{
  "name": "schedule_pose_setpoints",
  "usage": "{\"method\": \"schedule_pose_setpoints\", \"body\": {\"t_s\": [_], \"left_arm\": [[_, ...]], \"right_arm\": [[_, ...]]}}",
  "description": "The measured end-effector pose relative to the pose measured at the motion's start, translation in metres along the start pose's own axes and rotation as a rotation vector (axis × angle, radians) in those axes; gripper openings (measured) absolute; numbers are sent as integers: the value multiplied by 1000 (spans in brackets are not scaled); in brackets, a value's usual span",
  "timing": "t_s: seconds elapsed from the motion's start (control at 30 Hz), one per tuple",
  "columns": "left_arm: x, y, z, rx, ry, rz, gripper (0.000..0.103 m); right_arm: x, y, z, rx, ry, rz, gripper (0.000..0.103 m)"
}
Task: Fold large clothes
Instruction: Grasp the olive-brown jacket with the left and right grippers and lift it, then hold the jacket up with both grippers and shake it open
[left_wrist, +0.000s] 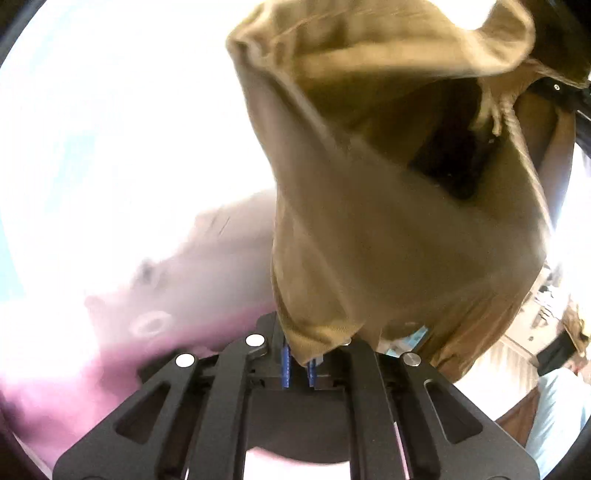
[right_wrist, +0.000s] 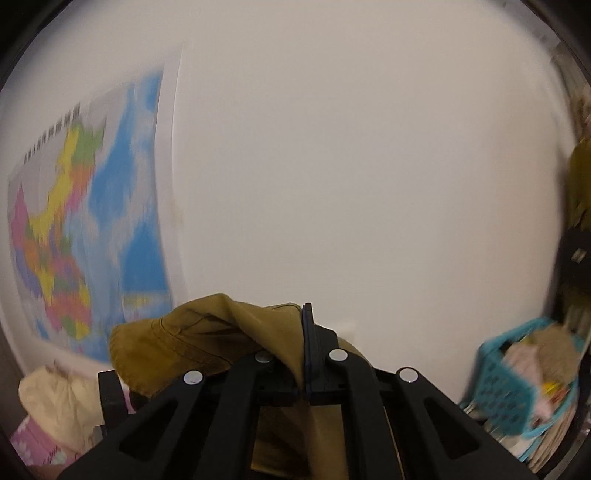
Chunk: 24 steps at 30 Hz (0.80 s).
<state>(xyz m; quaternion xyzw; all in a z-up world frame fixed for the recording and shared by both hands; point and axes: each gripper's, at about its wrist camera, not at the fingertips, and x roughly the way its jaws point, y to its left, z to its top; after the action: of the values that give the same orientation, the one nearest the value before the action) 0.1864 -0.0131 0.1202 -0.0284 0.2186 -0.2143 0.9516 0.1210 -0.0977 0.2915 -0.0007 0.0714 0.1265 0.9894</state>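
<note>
Khaki garment (left_wrist: 388, 236) hangs pinched in left claw (left_wrist: 300, 363); right claw (right_wrist: 303, 350) clamps another fold.

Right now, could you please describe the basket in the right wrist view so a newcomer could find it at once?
Start at the white wall and go to its lower right corner. There a blue basket sits tilted, stuffed with soft things. Its perforated turquoise sides distinguish it from the olive garment.

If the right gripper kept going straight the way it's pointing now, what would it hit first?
Probably the plain white wall. The right gripper is shut on the khaki garment and nothing else stands ahead of it; how far off the wall is cannot be judged.
</note>
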Motion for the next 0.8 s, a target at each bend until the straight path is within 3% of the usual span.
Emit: {"method": "schedule_pose_setpoints", "body": {"t_s": [0.07,0.13,0.27,0.37,0.63,0.8], "left_arm": [[-17,-25,24,70,-53,9,6],[-50,-49,49,123,-157,21,6],[-134,-57,89,127,-327,-22,7],[-210,-59,103,168,-433,15,7],[-401,-58,61,348,-572,202,9],[-493,-101,16,413,-597,375,9]], "right_arm": [[-37,-1,30,-24,-78,-27,2],[-78,4,56,-61,-161,-57,2],[-160,14,95,-88,-311,-62,2],[-214,25,109,-130,-366,-40,2],[-313,51,84,-145,-402,208,2],[-349,76,52,-155,-378,428,2]]}}
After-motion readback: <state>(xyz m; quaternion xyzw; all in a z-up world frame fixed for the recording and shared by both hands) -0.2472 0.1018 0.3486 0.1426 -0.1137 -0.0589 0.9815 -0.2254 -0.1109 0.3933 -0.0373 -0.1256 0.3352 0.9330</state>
